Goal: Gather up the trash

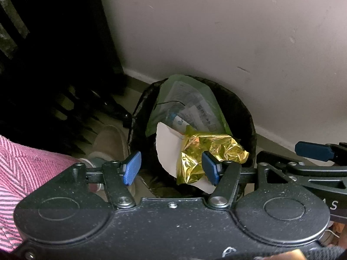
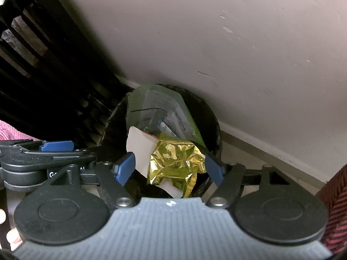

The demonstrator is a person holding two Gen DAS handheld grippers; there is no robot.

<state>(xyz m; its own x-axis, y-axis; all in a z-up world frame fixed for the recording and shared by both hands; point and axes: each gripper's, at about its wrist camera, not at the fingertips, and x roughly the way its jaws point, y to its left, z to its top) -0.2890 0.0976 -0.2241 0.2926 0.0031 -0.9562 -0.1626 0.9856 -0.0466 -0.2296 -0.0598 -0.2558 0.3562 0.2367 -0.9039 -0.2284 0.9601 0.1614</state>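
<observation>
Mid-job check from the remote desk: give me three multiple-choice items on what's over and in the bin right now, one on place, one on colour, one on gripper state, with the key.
1. Where does the black bin stand?
A. On a table
B. On the floor against the wall
C. On a chair

2. What colour is the crumpled foil wrapper on top of the trash?
A. Gold
B. Red
C. Blue

3. How does the right gripper stand?
A. Shut on the wrapper
B. Shut on the white card
C. Open, holding nothing

Key: 1 B, the bin's far rim meets the skirting of the wall. 2 A, the foil shines yellow-gold beside the white card. 3 C, both blue pads stand apart above the bin, clear of the trash below.
</observation>
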